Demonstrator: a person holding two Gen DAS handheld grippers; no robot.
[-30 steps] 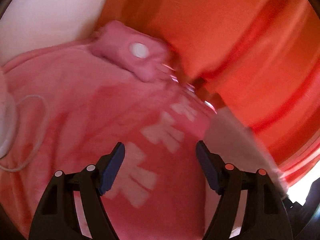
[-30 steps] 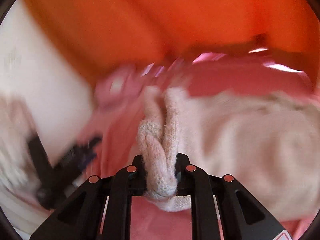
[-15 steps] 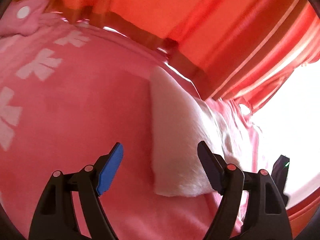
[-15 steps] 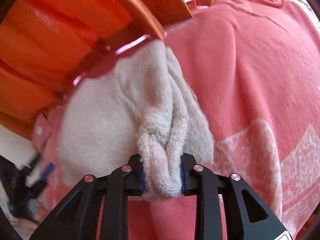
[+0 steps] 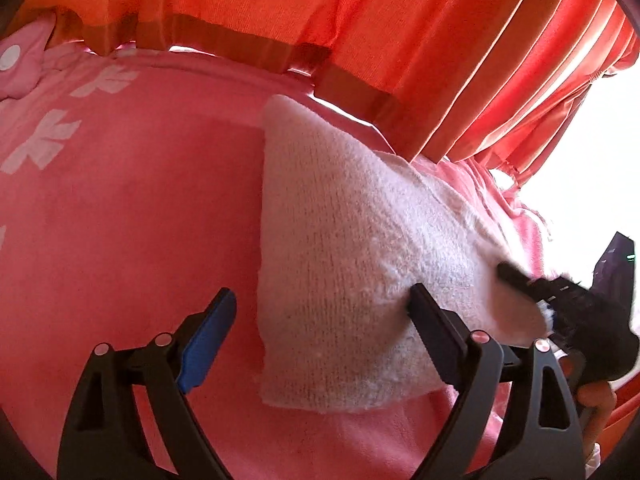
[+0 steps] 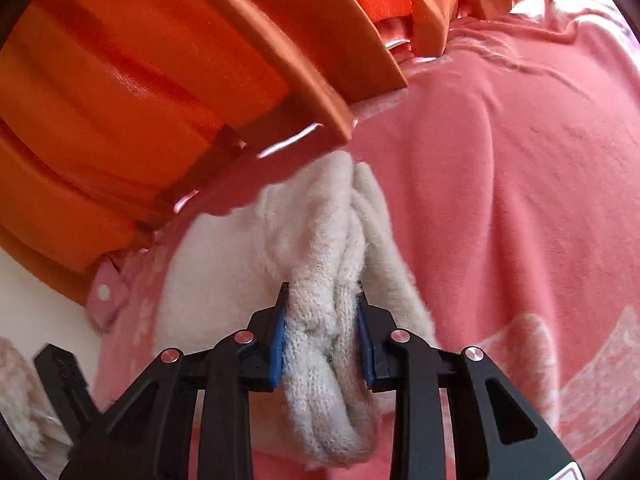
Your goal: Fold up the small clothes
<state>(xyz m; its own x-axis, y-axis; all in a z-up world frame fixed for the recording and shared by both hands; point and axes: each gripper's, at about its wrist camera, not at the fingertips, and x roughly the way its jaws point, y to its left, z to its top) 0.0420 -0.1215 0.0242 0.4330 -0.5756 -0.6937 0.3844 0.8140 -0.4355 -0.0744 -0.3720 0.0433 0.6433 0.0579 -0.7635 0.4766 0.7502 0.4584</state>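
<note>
A small white knitted garment (image 5: pixel 352 240) lies on a pink blanket (image 5: pixel 132 208). My left gripper (image 5: pixel 320 320) is open and empty, its jaws straddling the garment's near left edge just above it. My right gripper (image 6: pixel 322 316) is shut on a bunched fold of the same white garment (image 6: pixel 320 280); the rest of it spreads out to the left on the blanket (image 6: pixel 520 200). The right gripper also shows at the right edge of the left wrist view (image 5: pixel 560 296), holding the garment's right corner.
Orange curtains (image 5: pixel 360 24) hang right behind the blanket's far edge and fill the upper left of the right wrist view (image 6: pixel 160 80). A pink pouch with a white button (image 5: pixel 16 60) lies at the far left. Bright window light shows at the right (image 5: pixel 600 140).
The left gripper has moved closer to the white garment, which now fills more of its view. The right gripper has kept its hold and pulled the garment slightly out flat on the blanket.
</note>
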